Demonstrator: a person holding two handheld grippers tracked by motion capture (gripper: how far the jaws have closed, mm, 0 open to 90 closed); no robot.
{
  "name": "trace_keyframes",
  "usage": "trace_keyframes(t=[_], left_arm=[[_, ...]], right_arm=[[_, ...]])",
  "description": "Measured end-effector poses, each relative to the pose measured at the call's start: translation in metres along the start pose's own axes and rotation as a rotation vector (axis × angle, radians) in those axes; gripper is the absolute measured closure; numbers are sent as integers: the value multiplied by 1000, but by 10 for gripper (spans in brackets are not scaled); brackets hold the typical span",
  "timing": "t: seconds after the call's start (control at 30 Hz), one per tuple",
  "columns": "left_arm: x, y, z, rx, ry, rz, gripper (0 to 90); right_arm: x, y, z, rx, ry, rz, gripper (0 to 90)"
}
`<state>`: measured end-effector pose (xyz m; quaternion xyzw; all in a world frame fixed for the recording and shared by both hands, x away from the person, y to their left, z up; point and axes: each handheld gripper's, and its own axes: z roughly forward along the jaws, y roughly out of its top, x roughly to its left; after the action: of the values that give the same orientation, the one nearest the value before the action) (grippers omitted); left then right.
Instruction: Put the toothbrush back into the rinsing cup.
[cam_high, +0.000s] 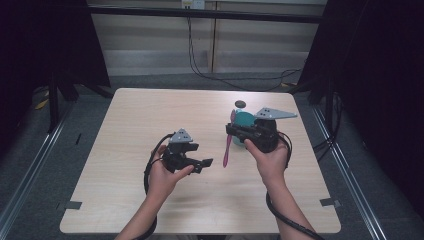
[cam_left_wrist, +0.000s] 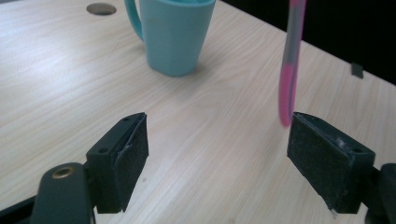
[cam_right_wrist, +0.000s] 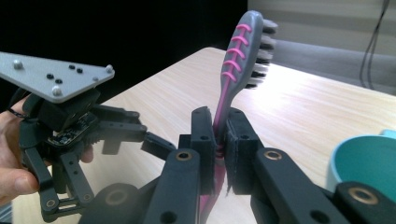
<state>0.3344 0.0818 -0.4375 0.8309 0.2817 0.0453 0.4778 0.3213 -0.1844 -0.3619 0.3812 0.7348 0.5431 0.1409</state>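
Table: a pale wooden table (cam_high: 125, 200) seen from above, with a person's forearms coming in from the near edge.
Left hand: the left hand (cam_high: 162, 177) sits left of centre, holding the left gripper (cam_high: 202, 164), which points right toward the toothbrush.
Left gripper jaws: spread wide apart with only bare tabletop between the pads; the toothbrush's lower tip hangs just beside the right-hand pad in the left gripper view.
Toothbrush: a pink and grey toothbrush (cam_high: 228, 142) stands nearly upright right of centre, bristle head up, away from the table.
Right gripper jaws: the right gripper (cam_right_wrist: 219, 140) is clenched on the toothbrush handle, pads pressed against both sides.
Right hand: the right hand (cam_high: 270, 157) carries that gripper on the right side of the table.
Mug: a teal mug (cam_left_wrist: 177, 37) stands on the table just behind the right gripper.
Hole: a small dark round hole (cam_high: 240, 104) lies in the tabletop beyond the mug.
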Motion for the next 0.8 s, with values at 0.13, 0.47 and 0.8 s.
trace_keyframes(t=[0.13,0.47,0.8], left_arm=[[3,-9,1,17,13,-1,198],[8,-30,6,72,33,23,193],[13,-47,10,123,67,40,193]], right_arm=[[-2,1,-4,-6,-14,-6,835],[-6,1,-9,-28,-23,-17,835],[-9,2,-14,-39,-31,-32,836]])
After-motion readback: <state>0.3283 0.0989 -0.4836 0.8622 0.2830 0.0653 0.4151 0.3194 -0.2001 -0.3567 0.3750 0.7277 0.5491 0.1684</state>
